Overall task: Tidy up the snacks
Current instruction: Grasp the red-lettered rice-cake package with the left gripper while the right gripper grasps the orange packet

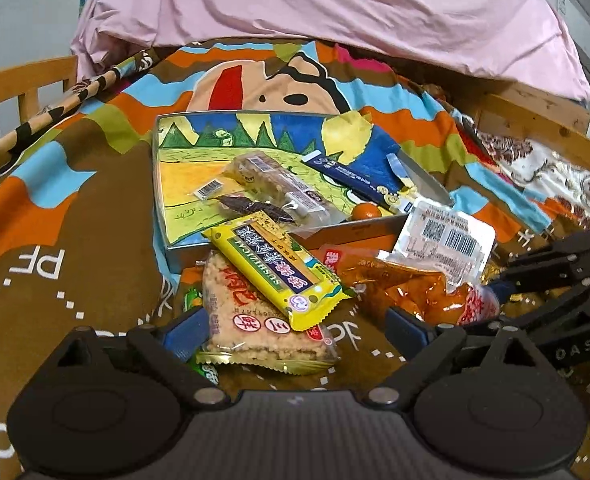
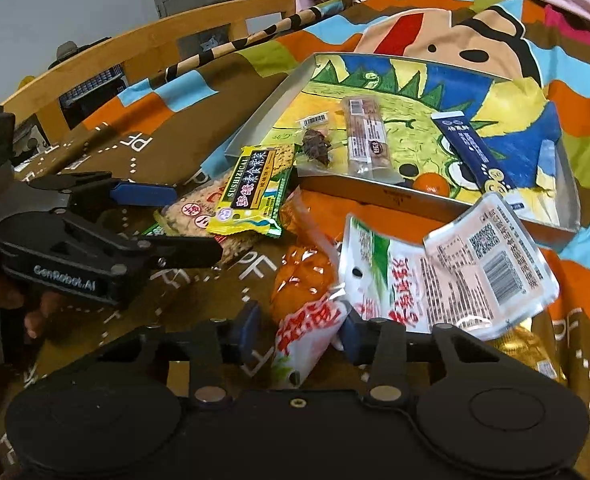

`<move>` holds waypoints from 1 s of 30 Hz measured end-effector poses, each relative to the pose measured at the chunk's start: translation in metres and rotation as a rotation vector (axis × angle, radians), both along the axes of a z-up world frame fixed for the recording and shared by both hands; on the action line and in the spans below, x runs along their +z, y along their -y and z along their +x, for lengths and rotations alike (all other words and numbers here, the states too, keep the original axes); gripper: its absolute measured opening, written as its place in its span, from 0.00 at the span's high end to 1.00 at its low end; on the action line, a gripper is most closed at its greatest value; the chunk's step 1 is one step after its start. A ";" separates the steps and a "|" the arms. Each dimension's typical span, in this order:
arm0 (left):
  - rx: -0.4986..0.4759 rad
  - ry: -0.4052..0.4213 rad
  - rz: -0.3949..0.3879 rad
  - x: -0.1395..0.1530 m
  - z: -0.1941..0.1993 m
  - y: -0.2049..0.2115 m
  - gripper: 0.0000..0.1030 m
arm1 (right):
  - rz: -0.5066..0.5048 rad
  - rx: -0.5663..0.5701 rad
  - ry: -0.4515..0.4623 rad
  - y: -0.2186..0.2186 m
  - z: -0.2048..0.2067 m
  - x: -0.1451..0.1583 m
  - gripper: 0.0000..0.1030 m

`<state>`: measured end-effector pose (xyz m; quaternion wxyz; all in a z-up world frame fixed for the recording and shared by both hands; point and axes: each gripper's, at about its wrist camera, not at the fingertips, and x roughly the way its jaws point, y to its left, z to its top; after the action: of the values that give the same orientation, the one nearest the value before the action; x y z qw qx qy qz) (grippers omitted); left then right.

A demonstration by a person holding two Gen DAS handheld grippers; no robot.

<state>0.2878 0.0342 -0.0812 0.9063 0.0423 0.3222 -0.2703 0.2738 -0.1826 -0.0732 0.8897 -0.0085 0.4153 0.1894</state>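
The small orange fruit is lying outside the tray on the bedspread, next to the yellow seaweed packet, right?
Not quite. The small orange fruit lies inside the tray, against its near wall, as the right wrist view shows. The yellow seaweed packet does lie outside, on the bedspread.

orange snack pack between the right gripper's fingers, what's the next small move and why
Probably lift the orange snack pack and carry it over the tray wall. The right gripper has its blue pads on the pack's end, and the tray just beyond already holds other snacks, with bare floor left.
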 end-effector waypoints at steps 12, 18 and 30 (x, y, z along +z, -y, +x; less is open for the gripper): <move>0.035 0.037 0.196 -0.015 0.011 0.024 0.20 | -0.041 0.025 0.031 -0.010 0.006 -0.007 0.57; 0.016 0.067 0.291 -0.019 0.002 0.037 0.24 | -0.057 0.028 0.040 -0.012 0.004 -0.007 0.63; 0.092 -0.094 0.197 0.001 -0.025 0.029 0.26 | -0.057 0.046 0.009 -0.012 -0.017 0.007 0.67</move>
<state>0.2627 0.0055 -0.0797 0.8931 0.1035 0.3910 -0.1971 0.2566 -0.1703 -0.0660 0.8864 -0.0441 0.4162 0.1977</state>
